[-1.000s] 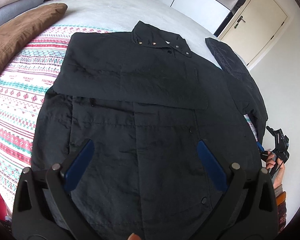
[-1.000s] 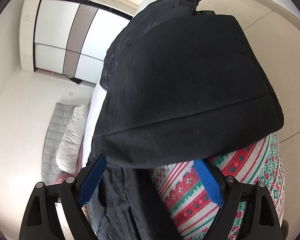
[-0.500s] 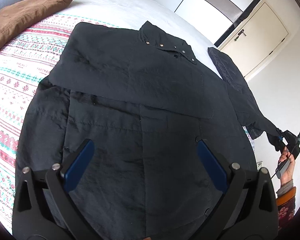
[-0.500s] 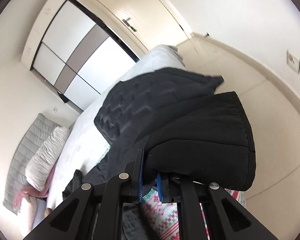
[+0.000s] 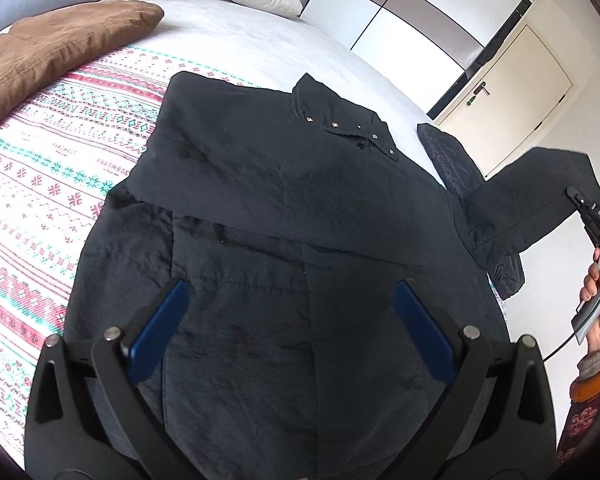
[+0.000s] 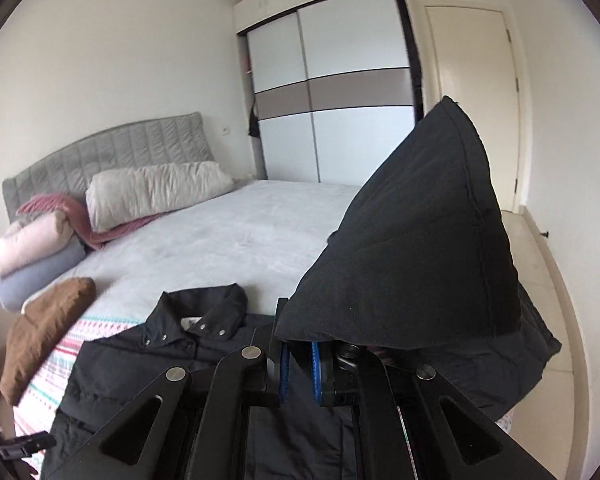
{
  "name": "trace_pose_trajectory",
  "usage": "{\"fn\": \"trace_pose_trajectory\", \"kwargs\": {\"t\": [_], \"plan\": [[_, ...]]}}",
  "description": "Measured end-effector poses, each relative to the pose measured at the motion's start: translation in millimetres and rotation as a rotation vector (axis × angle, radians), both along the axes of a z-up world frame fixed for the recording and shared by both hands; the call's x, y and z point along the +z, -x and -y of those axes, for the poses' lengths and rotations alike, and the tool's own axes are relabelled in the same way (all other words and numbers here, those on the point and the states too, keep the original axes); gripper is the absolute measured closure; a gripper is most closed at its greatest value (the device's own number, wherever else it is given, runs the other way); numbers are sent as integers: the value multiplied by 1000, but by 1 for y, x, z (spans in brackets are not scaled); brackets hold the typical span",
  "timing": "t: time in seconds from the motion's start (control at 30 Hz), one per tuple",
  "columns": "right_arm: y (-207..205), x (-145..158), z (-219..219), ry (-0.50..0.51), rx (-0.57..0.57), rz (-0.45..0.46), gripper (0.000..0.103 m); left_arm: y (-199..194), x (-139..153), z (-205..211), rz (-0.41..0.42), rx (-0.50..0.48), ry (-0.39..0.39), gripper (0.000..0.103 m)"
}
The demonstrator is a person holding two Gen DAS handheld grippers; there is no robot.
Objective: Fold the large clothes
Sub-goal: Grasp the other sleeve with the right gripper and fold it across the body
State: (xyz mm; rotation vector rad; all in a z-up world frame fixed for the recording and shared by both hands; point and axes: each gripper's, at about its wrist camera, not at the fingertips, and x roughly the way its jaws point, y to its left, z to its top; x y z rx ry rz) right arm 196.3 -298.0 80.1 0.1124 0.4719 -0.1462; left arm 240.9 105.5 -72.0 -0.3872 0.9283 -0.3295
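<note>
A large black jacket point(image 5: 284, 240) lies front-up on the bed, collar with snaps at the far end, its left sleeve folded across the chest. My left gripper point(image 5: 288, 320) is open and empty, hovering above the jacket's lower front. My right gripper point(image 6: 298, 360) is shut on the cuff of the jacket's right sleeve point(image 6: 412, 248) and holds it raised above the bed's right edge. In the left wrist view the right gripper point(image 5: 580, 204) and the raised sleeve point(image 5: 524, 208) show at the far right. The jacket's collar point(image 6: 204, 316) shows in the right wrist view.
A patterned red, green and white blanket point(image 5: 40, 184) covers the near bed. A brown cushion point(image 5: 60, 48) lies at the left. Pillows point(image 6: 152, 192) and folded bedding point(image 6: 36, 256) sit by the headboard. A wardrobe point(image 6: 332, 88) and door point(image 6: 472, 100) stand beyond.
My right gripper closed on the sleeve cuff and lifted it up from the bed's right edge. My left gripper stayed open and rose slightly over the jacket.
</note>
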Motion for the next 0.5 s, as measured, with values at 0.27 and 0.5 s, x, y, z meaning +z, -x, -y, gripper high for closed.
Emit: {"fn": "trace_pose_trajectory", "kwargs": {"t": [0.27, 0.5], "plan": [[-68, -75, -117, -15, 299, -195, 80, -2, -3, -8, 10, 2, 1, 1], [-70, -110, -136, -243, 515, -351, 51, -4, 8, -16, 20, -18, 45, 1]]}}
